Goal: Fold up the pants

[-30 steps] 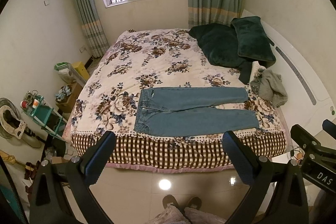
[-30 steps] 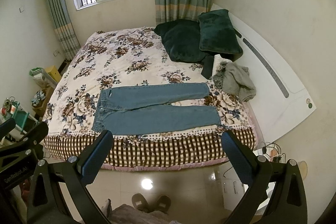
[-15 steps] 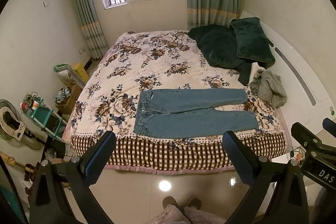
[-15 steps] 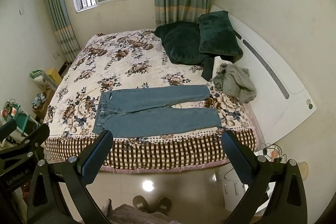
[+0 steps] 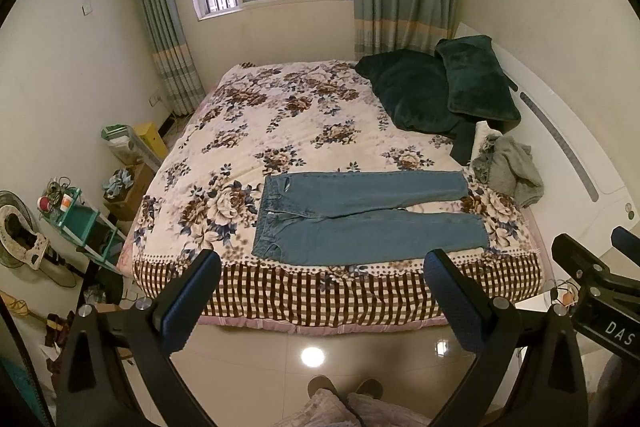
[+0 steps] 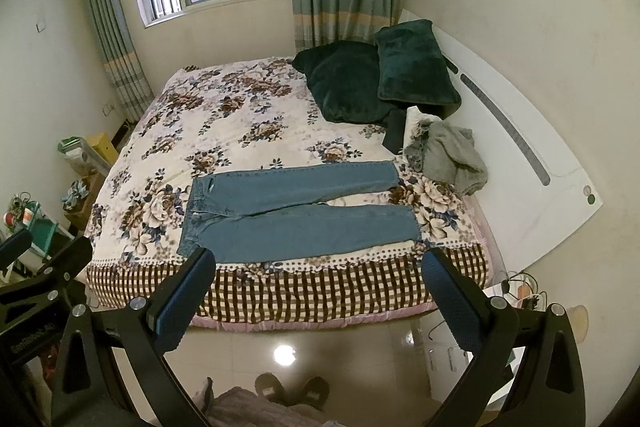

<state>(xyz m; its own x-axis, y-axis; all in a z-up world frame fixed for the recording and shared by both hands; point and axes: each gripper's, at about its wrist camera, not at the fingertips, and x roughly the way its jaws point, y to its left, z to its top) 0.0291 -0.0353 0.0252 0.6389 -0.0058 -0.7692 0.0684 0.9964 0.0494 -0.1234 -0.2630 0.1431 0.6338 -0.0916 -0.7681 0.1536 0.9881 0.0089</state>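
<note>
Blue jeans lie flat near the front edge of a floral-covered bed, waist to the left and both legs stretching right. The right wrist view shows the same jeans on the bed. My left gripper is open and empty, held in the air over the floor short of the bed. The right gripper is likewise open, empty and well back from the jeans. Part of the right gripper shows at the right edge of the left wrist view.
Two dark green pillows and a grey garment lie by the white headboard. A teal shelf, boxes and a fan crowd the floor to the left. The person's slippers stand on glossy tiles. Cables lie at the right.
Both views have drifted slightly, so the bed and jeans sit a little lower in frame. The jeans have not moved and both grippers remain open.
</note>
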